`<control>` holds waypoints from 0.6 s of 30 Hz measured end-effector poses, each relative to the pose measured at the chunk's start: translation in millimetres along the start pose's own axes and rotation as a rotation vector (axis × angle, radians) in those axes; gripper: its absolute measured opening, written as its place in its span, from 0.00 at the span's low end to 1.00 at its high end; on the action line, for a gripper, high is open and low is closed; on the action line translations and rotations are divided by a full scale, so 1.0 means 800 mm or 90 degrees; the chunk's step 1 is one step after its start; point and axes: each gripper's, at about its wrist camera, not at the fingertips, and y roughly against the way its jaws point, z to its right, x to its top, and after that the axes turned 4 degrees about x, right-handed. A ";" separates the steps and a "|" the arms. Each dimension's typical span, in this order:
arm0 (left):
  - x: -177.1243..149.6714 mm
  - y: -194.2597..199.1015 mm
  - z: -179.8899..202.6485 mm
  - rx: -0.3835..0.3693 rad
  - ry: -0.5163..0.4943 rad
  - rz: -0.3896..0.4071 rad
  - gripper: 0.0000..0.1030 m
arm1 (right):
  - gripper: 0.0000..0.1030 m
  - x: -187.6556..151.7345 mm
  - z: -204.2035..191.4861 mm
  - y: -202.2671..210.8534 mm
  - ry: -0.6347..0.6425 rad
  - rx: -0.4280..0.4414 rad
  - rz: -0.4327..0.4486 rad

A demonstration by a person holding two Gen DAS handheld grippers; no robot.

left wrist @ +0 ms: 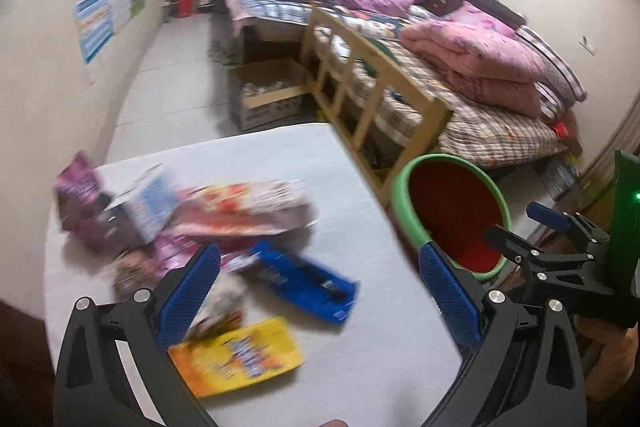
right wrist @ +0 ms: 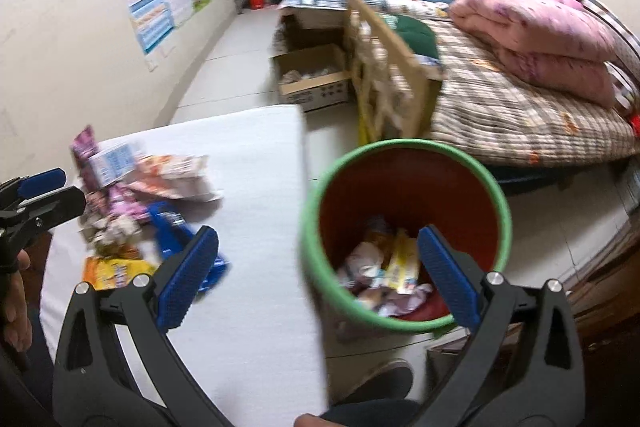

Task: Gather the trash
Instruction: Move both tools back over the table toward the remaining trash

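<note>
Two grippers: L gripper (left wrist: 320,287) jaws wide, empty; R gripper (right wrist: 318,273) jaws wide, empty.
Bin (right wrist: 320,211): holds wrappers.
Table (left wrist: 340,187): wrapper pile (left wrist: 180,215).

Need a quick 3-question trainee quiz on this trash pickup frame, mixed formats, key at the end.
1. True or false: the right tongs grip a wrapper.
2. Multiple choice: the bin stands A) on the white table, B) on the floor beside the table, C) on the bed.
3. Short answer: which wrapper on the white table lies nearest the left tongs in the left wrist view?

Key:
1. False. Both pairs of tongs are open and empty.
2. B. It already holds crumpled wrappers.
3. The blue wrapper, with the yellow packet just below it.
</note>
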 end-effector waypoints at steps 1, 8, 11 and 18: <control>-0.005 0.006 -0.012 0.008 0.007 0.001 0.92 | 0.96 -0.001 -0.015 0.000 0.009 0.010 -0.002; -0.047 0.044 -0.099 0.057 0.068 0.005 0.92 | 0.96 -0.011 -0.080 -0.004 0.052 0.036 -0.010; -0.062 0.057 -0.128 0.078 0.088 0.006 0.92 | 0.96 -0.016 -0.106 -0.009 0.065 0.045 -0.018; -0.078 0.064 -0.177 0.102 0.124 0.002 0.92 | 0.96 -0.024 -0.147 -0.017 0.095 0.029 -0.017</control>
